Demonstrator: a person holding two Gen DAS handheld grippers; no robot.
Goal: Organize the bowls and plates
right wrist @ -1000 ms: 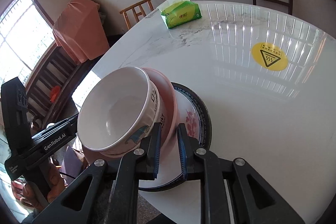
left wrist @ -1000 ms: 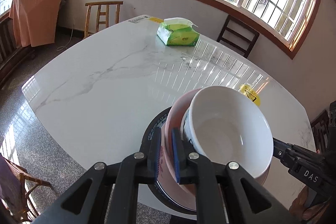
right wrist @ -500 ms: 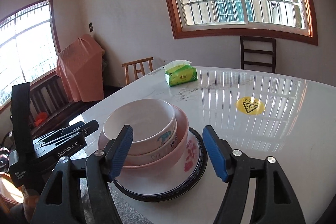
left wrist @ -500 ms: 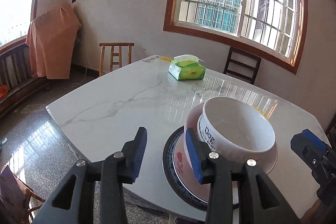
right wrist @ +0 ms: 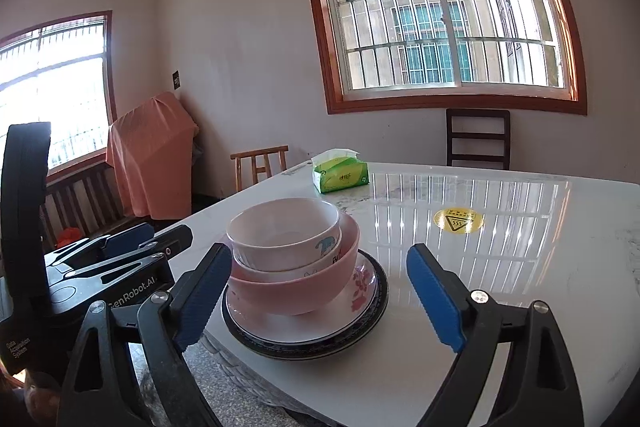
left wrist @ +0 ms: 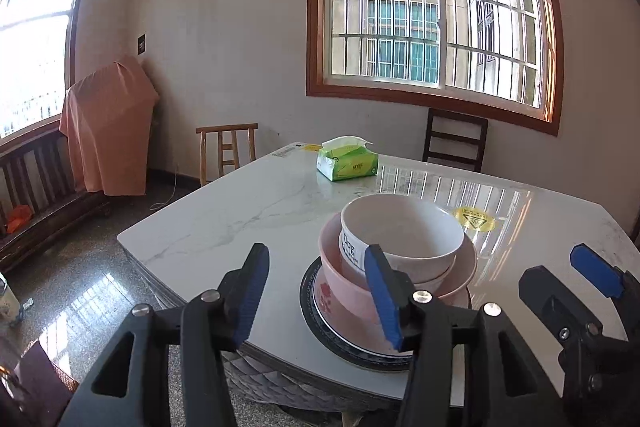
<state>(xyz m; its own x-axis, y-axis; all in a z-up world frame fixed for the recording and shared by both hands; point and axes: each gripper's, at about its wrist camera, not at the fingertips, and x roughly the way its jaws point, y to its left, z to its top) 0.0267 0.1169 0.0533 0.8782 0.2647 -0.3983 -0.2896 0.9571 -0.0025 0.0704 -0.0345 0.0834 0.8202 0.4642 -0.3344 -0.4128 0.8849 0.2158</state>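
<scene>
A stack stands near the front edge of the marble table point(left wrist: 240, 223): a white bowl point(left wrist: 400, 231) point(right wrist: 286, 233) nested in a pink bowl point(left wrist: 348, 287) point(right wrist: 296, 287), on a white flowered plate point(right wrist: 360, 287), on a dark-rimmed plate point(left wrist: 316, 311) point(right wrist: 380, 303). My left gripper point(left wrist: 318, 295) is open and empty, just in front and left of the stack. My right gripper point(right wrist: 320, 297) is open and empty, its fingers either side of the stack, drawn back from it. Each gripper shows in the other's view, the right point(left wrist: 576, 291) and the left point(right wrist: 132, 247).
A green tissue pack point(left wrist: 347, 165) point(right wrist: 341, 177) lies at the table's far side. A yellow warning sticker point(left wrist: 474, 219) point(right wrist: 458, 221) is on the tabletop right of the stack. Wooden chairs point(left wrist: 226, 151) point(right wrist: 478, 139) stand around the table. A cloth-covered object point(left wrist: 108, 131) stands by the wall.
Both grippers let go of the stack's rim, opened wide and pulled back and lower. The stack now sits flat on the table.
</scene>
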